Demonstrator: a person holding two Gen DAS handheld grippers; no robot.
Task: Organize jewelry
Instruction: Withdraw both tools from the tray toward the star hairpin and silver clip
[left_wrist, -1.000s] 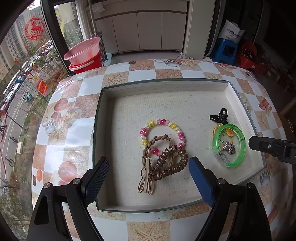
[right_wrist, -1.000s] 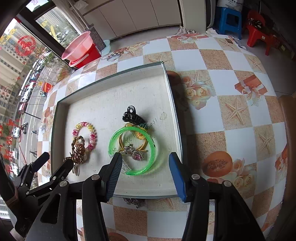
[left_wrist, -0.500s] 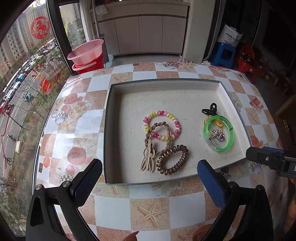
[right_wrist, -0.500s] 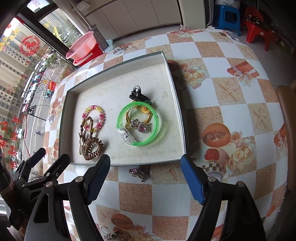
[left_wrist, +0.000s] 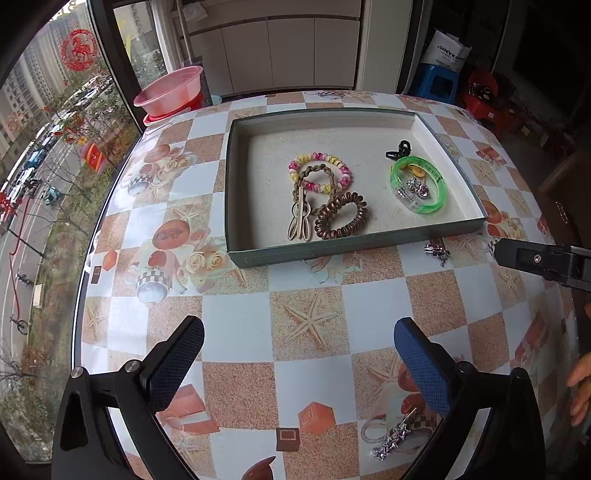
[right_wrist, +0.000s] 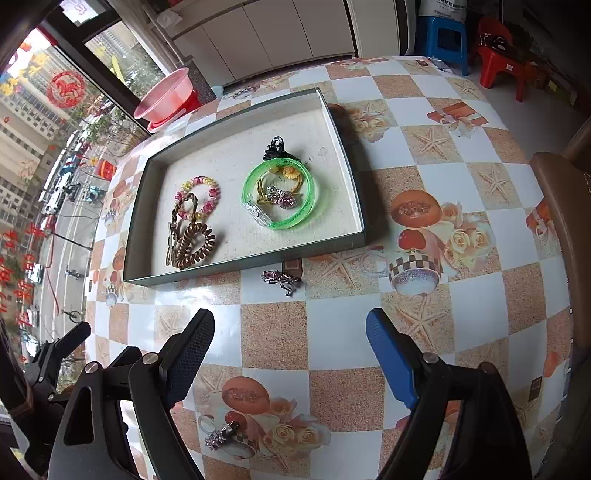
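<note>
Pink-stone clip (right_wrist: 281, 279) lies on the tablecloth (right_wrist: 424, 155), just outside the tray (right_wrist: 354, 206) near wall, long axis roughly 9-to-3. From the right gripper (right_wrist: 290, 354) it sits at 12 o'clock, near; jaws have just been opening, wide, nothing between them. Left gripper (left_wrist: 298, 360) fully spread, empty, farther off; star clip (left_wrist: 393, 439) at its 5 o'clock. Bag lettering unreadable.

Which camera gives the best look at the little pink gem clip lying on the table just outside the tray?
The right wrist view: the pink gem clip sits near centre, unobstructed. The left wrist view shows it smaller, toward the right edge.
</note>
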